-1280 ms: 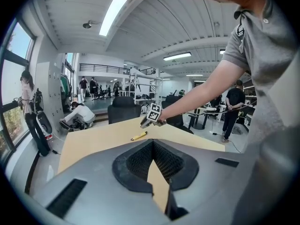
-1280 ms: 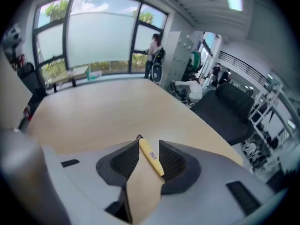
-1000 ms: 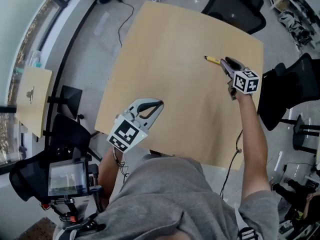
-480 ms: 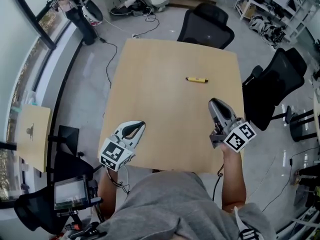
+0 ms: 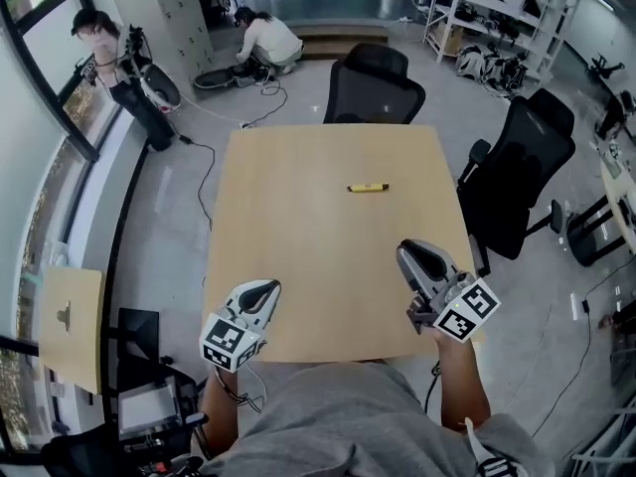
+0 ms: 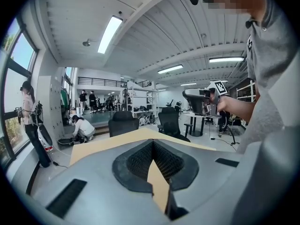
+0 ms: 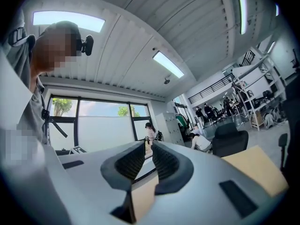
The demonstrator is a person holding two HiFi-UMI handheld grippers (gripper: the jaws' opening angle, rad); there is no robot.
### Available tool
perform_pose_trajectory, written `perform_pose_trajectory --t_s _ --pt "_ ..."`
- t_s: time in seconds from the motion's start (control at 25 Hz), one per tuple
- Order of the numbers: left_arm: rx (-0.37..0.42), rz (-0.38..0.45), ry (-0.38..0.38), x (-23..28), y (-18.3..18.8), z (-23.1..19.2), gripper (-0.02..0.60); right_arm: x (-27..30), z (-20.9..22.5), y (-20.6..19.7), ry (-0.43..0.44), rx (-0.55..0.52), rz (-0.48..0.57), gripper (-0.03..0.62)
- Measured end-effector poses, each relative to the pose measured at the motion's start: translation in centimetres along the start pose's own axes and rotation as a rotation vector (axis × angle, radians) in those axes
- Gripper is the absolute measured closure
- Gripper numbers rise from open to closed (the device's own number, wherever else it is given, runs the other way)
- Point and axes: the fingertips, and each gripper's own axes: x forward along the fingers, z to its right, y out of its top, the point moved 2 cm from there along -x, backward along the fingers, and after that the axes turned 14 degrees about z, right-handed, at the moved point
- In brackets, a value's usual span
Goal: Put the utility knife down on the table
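The yellow utility knife (image 5: 368,187) lies flat on the tan table (image 5: 298,237), right of its middle toward the far side, with nothing touching it. My right gripper (image 5: 411,250) (image 7: 148,146) hangs over the table's near right corner, well short of the knife; its jaws stand a narrow slit apart with nothing between them. My left gripper (image 5: 266,287) (image 6: 152,142) is at the near left edge, its pads meeting at the tips and holding nothing. The left gripper view also shows the right gripper (image 6: 200,100) held up in the person's hand.
Two black office chairs stand by the table, one (image 5: 373,82) at the far side and one (image 5: 517,167) at the right. Cables run over the floor on the left. Two people (image 5: 268,40) are at the back left. Shelving lines the back right.
A second ago the right gripper was at the knife out on the table. It has since drawn back to the near right edge without it. The left gripper drifted slightly nearer; the head view tilted up.
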Motion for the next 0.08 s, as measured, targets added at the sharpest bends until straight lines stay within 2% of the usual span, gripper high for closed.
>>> perform_pose_trajectory --t_s 0.08 --pt "-0.003 -0.004 0.000 -0.29 -0.16 1.06 0.578 -1.29 -0.46 0.12 -0.003 0.001 -0.004 0.540"
